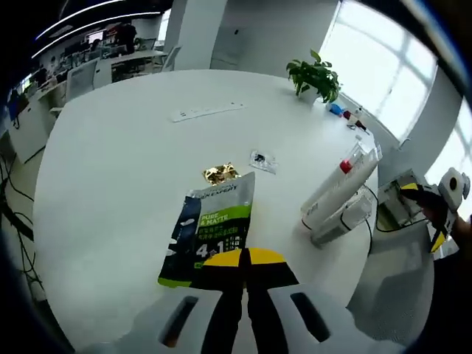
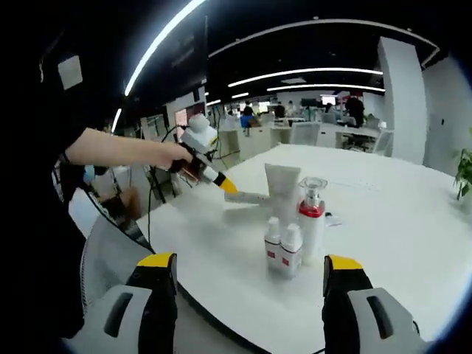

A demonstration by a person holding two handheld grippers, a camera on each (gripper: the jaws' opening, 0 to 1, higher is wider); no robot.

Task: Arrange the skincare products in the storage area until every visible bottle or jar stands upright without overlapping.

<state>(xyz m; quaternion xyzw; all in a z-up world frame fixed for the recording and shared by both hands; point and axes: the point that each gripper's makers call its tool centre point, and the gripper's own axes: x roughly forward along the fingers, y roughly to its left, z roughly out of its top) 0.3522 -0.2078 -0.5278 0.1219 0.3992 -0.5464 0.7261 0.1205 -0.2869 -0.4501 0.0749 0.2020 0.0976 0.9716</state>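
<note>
My left gripper [image 1: 244,273] sits at 6 o'clock in the left gripper view, its yellow-tipped jaws pressed together on the near edge of a flat dark-and-green sachet [image 1: 210,230], which lies on the round white table [image 1: 110,162] and stretches away toward 12 o'clock. Just past the sachet's far end lies a small gold wrapper [image 1: 220,173], and beside it toward 1 o'clock a little clear packet [image 1: 262,160]. Out at 3 o'clock, near the table's edge, the skincare cluster appears: a white tube [image 1: 341,186] with a red-collared pump bottle [image 1: 346,165] against it and two small bottles [image 1: 341,219] at the near side; the view is rolled, so they look slanted here. Farther off at 12 o'clock a white power strip [image 1: 206,111] rests on the table, and a potted plant [image 1: 316,75] stands at 1 o'clock by the windows. In the right gripper view my right gripper [image 2: 249,284] rises from 6 o'clock with its jaws spread wide and nothing between them. Straight ahead, the two small bottles [image 2: 283,246] stand upright side by side near the table's front edge, with the pump bottle [image 2: 312,214] upright just behind them and the white tube [image 2: 282,193] standing on its cap behind that. At 10 o'clock my hand [image 2: 175,156] holds the left gripper [image 2: 228,188], reaching to the sachet [image 2: 248,198] just beside the tube.
</note>
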